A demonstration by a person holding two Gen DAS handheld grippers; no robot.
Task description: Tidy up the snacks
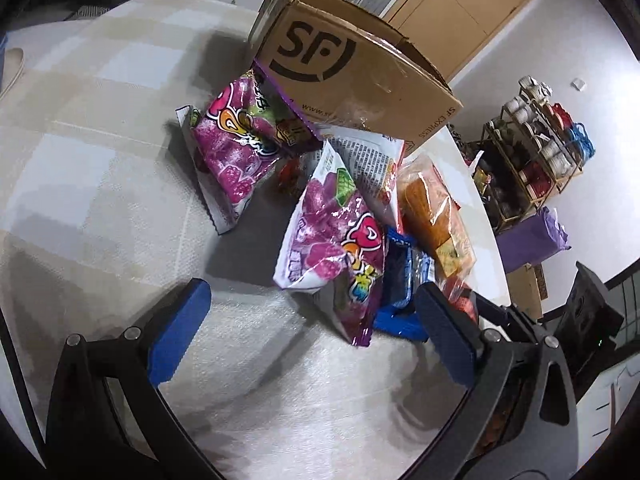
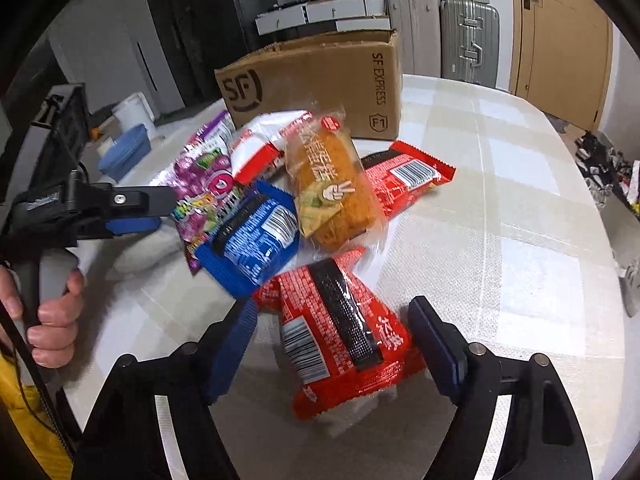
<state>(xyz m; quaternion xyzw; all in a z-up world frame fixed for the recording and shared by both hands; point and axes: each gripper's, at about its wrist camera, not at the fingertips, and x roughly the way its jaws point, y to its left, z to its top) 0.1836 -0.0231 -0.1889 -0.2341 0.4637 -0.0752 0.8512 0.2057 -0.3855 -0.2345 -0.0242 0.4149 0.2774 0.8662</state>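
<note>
Where snacks crowd the checked tablecloth (image 2: pixel 500 208), suitcases (image 2: pixel 468 40) stand behind; both grippers are released.

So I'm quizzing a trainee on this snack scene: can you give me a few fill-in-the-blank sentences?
1. The cardboard box bears the letters ____.
2. Between the right gripper pads lies a ____ packet.
3. The blue packet lies partly over a ____ candy bag.
4. The left gripper jaws stand ____.

Missing: SF; red; purple; open
</note>
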